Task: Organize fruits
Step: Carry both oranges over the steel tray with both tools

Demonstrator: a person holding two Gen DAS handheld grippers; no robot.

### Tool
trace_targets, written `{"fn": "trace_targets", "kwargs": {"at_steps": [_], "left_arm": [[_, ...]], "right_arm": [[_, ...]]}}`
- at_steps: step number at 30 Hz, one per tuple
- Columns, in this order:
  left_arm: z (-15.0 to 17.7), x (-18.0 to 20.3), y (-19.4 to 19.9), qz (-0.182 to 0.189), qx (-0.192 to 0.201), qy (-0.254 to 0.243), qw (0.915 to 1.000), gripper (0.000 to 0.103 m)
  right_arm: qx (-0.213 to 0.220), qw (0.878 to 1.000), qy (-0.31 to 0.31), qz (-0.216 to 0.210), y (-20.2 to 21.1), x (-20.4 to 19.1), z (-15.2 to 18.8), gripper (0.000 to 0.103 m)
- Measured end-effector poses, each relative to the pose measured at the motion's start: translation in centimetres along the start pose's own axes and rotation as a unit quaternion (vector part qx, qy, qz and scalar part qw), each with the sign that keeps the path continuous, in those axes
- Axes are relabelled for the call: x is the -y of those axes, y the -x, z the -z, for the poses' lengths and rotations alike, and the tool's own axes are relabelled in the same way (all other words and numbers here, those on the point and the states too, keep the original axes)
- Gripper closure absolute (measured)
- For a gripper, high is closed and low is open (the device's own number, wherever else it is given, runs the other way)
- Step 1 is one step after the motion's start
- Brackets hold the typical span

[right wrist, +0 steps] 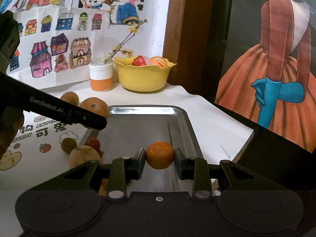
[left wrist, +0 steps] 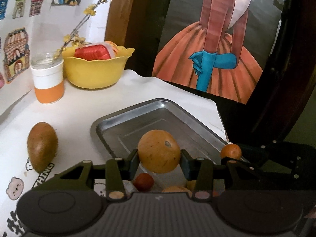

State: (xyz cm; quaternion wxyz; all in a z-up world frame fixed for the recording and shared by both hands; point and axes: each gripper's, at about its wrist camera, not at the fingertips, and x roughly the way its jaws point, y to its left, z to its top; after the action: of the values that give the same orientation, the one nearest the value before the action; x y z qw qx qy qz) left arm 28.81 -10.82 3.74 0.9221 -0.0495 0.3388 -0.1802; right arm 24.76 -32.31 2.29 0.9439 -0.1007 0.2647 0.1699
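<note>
My left gripper (left wrist: 159, 159) is shut on a large yellow-orange round fruit (left wrist: 159, 151), held above the near part of an empty metal tray (left wrist: 158, 116). My right gripper (right wrist: 160, 158) is shut on a small tangerine (right wrist: 160, 155) over the same tray (right wrist: 138, 122); that tangerine (left wrist: 230, 151) also shows at the right of the left wrist view. A brown oval fruit (left wrist: 42, 146) lies on the tablecloth left of the tray. Near the tray's left front corner lie a small red fruit (right wrist: 92, 142), a green one (right wrist: 68, 145) and a tan one (right wrist: 85, 156).
At the back stand a yellow bowl (right wrist: 142, 77) holding red and orange items and a white-and-orange jar (right wrist: 100, 77) with flower twigs. Drawings cover the wall behind. A painting of an orange dress (right wrist: 276, 98) leans at the right, past the table edge.
</note>
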Motion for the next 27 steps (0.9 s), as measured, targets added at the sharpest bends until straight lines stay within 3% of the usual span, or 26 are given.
{"fn": "trace_targets", "kwargs": {"at_steps": [7,27], "left_arm": [[-0.6,-0.3,-2.0,0.005,-0.010,0.021,0.9997,0.055],[-0.9,-2.6,-5.6,-0.050,-0.044,0.052,0.9964,0.055]], "right_arm": [[-0.007,1.000,-0.011,-0.004,-1.4,0.5,0.3,0.069],[-0.030,0.999,0.008,-0.033,-5.4,-0.2,-0.8,0.069]]}}
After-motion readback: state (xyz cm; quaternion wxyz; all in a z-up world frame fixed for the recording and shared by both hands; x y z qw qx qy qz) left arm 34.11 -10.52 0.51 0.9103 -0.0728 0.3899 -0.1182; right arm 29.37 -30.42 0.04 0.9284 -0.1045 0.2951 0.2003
